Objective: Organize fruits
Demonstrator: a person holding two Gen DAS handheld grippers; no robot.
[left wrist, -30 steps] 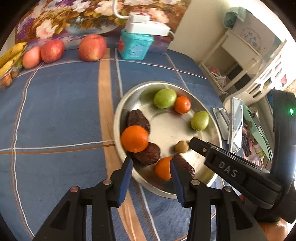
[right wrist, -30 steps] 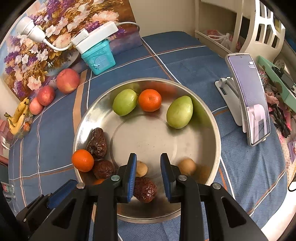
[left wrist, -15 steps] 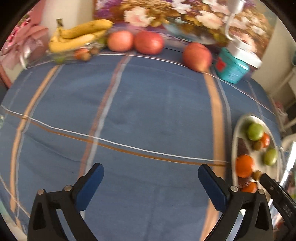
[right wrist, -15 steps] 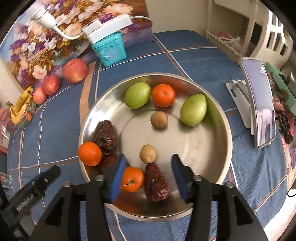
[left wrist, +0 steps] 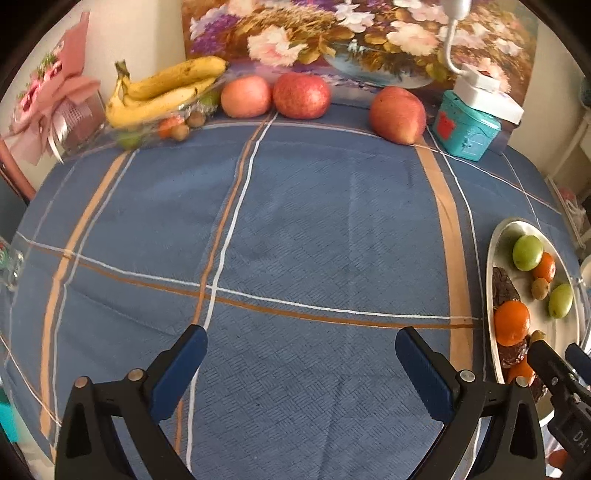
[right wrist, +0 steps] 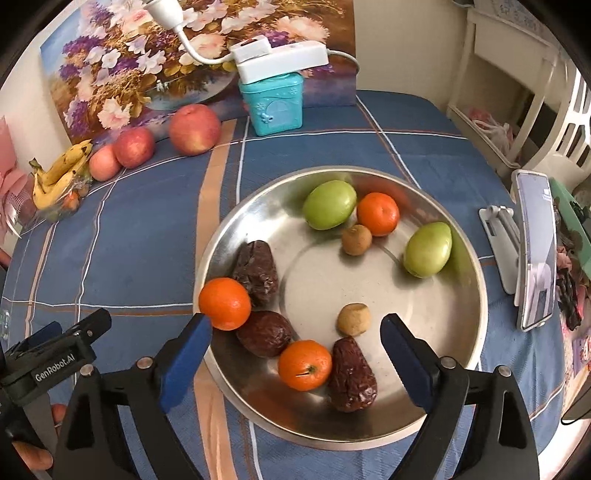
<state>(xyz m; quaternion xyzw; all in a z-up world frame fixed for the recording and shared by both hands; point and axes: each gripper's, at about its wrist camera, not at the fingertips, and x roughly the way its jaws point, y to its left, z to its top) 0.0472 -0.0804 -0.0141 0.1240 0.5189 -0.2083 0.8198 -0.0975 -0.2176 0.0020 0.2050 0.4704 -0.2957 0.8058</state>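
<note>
Fruit sits mostly inside the steel dish [right wrist: 476, 295], which I take as my landmark: two green fruits [right wrist: 329, 209], three mandarins [right wrist: 305, 364], three dark wrinkled dates [right wrist: 255, 272] and two small brown longans [right wrist: 353, 319]. Within the dish they lie mixed. One green fruit, a mandarin and a longan touch at the far side, the other green fruit lies apart toward the right wall, and the dates and two mandarins crowd the near-left rim, with one mandarin [right wrist: 224, 308] perched on the rim itself. I judge the sorting as barely begun or only half done: like kinds are not yet grouped, and nothing is set out of the dish in any clear order.

My right hand-held gripper [right wrist: 295, 339] hovers over the near edge of the dish, its jaws opening, and neither pad presses on any fruit, though a mandarin and a date lie below the gap. My left hand-held gripper [left wrist: 301, 350] hangs left of the dish over bare blue checked cloth [left wrist: 314, 229] on the tabletop, spread wide and empty.

Far beyond the dish, along the flower painting [left wrist: 332, 33], three apples [left wrist: 301, 95] and a bunch of bananas [left wrist: 162, 92] wait untouched, so whether they belong in the dish I cannot tell. Right of the dish, a phone [right wrist: 535, 251] leans on its stand.
</note>
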